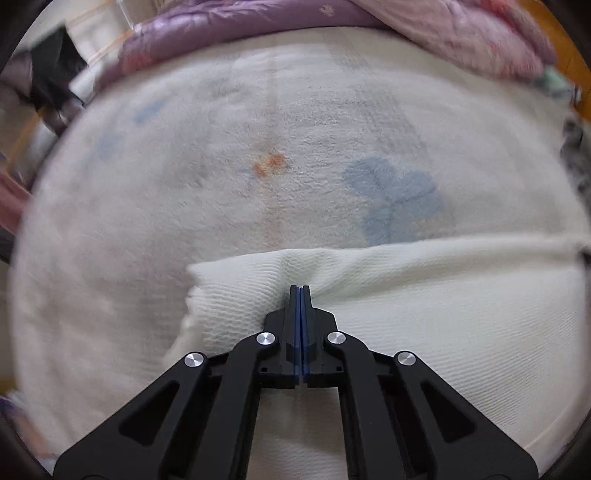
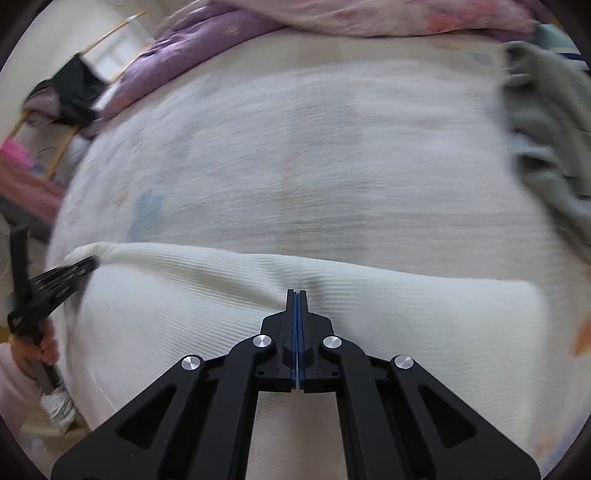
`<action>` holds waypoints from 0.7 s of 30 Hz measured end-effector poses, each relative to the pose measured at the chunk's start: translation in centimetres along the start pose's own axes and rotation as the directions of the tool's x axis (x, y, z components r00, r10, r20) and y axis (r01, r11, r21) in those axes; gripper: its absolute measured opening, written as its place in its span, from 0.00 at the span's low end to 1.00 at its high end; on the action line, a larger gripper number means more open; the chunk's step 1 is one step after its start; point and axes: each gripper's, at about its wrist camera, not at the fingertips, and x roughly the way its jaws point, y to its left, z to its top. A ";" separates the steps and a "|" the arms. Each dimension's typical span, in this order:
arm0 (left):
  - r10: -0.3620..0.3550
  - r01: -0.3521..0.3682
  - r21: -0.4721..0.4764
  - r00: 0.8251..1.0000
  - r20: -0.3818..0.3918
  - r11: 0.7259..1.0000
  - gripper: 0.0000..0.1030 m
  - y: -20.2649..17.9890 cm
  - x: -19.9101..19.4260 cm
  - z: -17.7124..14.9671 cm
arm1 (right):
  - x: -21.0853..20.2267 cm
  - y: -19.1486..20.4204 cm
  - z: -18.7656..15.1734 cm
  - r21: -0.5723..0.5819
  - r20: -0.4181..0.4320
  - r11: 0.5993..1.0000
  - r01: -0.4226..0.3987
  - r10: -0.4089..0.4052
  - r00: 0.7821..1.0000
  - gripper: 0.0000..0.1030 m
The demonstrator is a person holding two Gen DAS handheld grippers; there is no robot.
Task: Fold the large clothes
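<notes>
Left wrist view: my left gripper [image 1: 300, 287] pinches the cream ribbed knit garment [image 1: 424, 295] at its folded edge (my right gripper [image 2: 297, 292] likewise, both pressed tight).

Garment [image 1: 424, 295]: cream ribbed knit cloth, matt. Blanket [image 1: 221, 184]: fuzzy fleece, matt, faded print. Quilt [image 1: 221, 26]: purple cloth, slight sheen. Left gripper [image 1: 300, 290]: matt black plastic, bright metal pins, blue pads.

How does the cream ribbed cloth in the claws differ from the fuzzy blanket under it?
The cream ribbed cloth is plain with fine ridges; the fuzzy blanket is fluffy, with faded blue and orange flowers. The cloth shows a folded edge and is pinched up; the blanket lies spread flat. Both are pale.
</notes>
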 end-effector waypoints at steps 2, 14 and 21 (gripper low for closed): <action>-0.004 0.003 -0.072 1.000 -0.010 0.997 0.02 1.1 -0.4 -0.8 | -1.8 -3.1 -1.2 0.097 0.028 0.992 0.080 -0.083 0.996 0.00; 0.079 -0.081 -0.038 0.995 -0.057 0.996 0.03 0.3 -5.8 -4.1 | -9.3 -3.3 -7.1 0.251 0.104 0.956 0.154 -0.185 0.977 0.01; -0.016 0.021 0.077 0.997 -0.072 0.997 0.02 -10.5 -4.7 -7.5 | -1.3 7.9 -9.5 0.134 -0.012 0.985 -0.106 0.109 0.994 0.00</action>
